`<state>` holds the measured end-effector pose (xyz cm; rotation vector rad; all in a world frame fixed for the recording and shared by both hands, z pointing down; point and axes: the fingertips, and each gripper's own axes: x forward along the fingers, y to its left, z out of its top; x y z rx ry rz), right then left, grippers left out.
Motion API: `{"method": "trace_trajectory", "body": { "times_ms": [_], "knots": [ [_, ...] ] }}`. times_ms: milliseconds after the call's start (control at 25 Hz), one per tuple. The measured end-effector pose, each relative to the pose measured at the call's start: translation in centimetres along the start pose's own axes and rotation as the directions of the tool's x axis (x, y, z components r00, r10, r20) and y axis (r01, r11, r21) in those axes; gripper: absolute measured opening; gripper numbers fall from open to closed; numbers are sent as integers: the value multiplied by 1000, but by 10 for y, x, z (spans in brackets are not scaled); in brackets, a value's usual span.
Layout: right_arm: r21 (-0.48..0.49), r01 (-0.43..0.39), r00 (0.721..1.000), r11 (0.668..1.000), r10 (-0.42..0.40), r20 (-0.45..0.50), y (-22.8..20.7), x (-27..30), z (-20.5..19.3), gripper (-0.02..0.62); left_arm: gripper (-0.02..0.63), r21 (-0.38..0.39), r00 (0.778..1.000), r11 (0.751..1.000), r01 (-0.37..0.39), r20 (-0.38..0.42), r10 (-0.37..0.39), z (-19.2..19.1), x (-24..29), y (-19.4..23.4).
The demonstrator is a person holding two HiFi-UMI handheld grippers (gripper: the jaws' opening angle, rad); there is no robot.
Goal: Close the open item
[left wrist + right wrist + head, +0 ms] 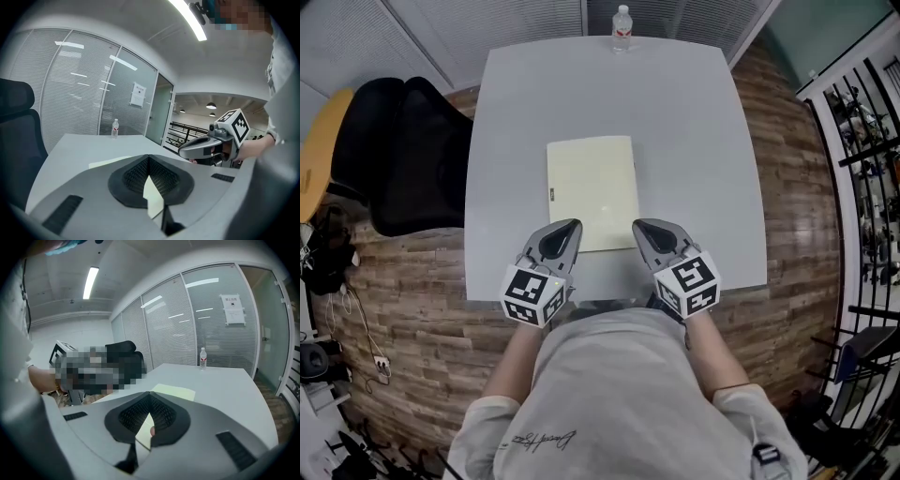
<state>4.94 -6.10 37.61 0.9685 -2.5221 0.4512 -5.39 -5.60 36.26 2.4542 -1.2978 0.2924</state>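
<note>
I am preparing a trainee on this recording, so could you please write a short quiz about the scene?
1. True or false: the water bottle stands at the table's far edge.
2. The pale yellow folder lies: A) touching the bottle; B) just ahead of the left gripper and right gripper; C) hanging over the table's right edge.
3. Fill in: each gripper's fingers are ___, holding nothing.
Key: 1 true; 2 B; 3 shut.

Grey left gripper point(570, 227), right gripper point(641, 227); black-white marker cubes point(532, 295); pale grey shirt point(619, 394), script print
</note>
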Motion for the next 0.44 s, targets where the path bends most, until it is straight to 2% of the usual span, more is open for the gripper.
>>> {"method": "trace_trajectory", "body": {
  "times_ms": [440],
  "knots": [
    [-17, -26, 1000, 1000, 26, -3, 8, -5, 4, 14, 9, 15, 1000, 1000, 3, -1, -3, 7, -2, -10]
  ]
}}
